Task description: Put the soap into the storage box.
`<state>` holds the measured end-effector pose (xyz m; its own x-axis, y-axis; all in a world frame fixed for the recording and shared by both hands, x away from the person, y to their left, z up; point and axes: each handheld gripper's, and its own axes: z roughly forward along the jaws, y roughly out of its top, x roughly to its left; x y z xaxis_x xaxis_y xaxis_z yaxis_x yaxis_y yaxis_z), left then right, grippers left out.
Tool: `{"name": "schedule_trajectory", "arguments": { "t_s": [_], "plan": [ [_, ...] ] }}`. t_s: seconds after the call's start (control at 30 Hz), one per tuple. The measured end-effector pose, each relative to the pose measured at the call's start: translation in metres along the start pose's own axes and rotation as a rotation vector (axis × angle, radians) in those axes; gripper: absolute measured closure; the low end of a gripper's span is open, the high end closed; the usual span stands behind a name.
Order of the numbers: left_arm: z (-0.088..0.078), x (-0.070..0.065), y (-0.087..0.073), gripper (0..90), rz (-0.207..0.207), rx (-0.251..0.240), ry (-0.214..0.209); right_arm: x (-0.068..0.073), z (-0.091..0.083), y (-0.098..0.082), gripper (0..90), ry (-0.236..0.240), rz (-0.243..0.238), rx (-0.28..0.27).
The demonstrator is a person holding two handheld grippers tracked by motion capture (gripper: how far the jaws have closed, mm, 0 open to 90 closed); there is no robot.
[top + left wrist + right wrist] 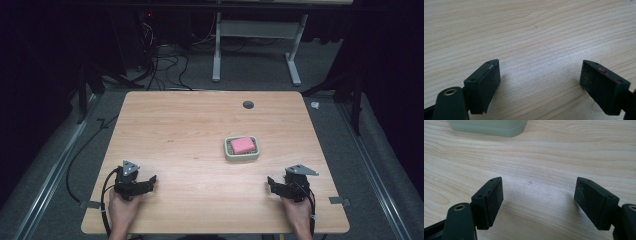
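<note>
A pink block lies in a pale green dish a little right of the table's middle. The dish's near wall appears at the top of the right gripper view. My left gripper rests low at the front left of the table, held by a hand, and stands open over bare wood. At the front right, my right gripper is open too, with nothing between its jaws. Both point inward, well short of the dish.
The wooden table has a dark cable hole near its far edge. A black cable trails off the left side. A white desk frame and loose cables stand on the floor beyond.
</note>
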<state>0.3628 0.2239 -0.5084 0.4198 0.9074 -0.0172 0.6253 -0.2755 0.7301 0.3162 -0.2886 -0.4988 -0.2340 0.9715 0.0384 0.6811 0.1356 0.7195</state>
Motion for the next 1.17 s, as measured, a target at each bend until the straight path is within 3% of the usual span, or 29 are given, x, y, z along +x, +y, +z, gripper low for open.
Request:
{"name": "schedule_trajectory", "arguments": {
  "t_s": [0.33, 0.47, 1.17],
  "plan": [
    [0.0000, -0.0001, -0.0001, 17.0, -0.001, -0.001, -0.001, 0.0008, 0.0013, -0.0022, 23.7, -0.001, -0.011, -0.002],
    [0.0000, -0.0002, -0.0001, 17.0, -0.001, -0.001, -0.001, 0.0047, 0.0024, -0.0026, 23.1, -0.021, -0.052, 0.004],
    [0.0000, -0.0003, -0.0001, 17.0, 0.000, -0.001, -0.001, 0.0055, 0.0024, -0.0025, 21.8, -0.003, -0.065, 0.011]
  ]
}}
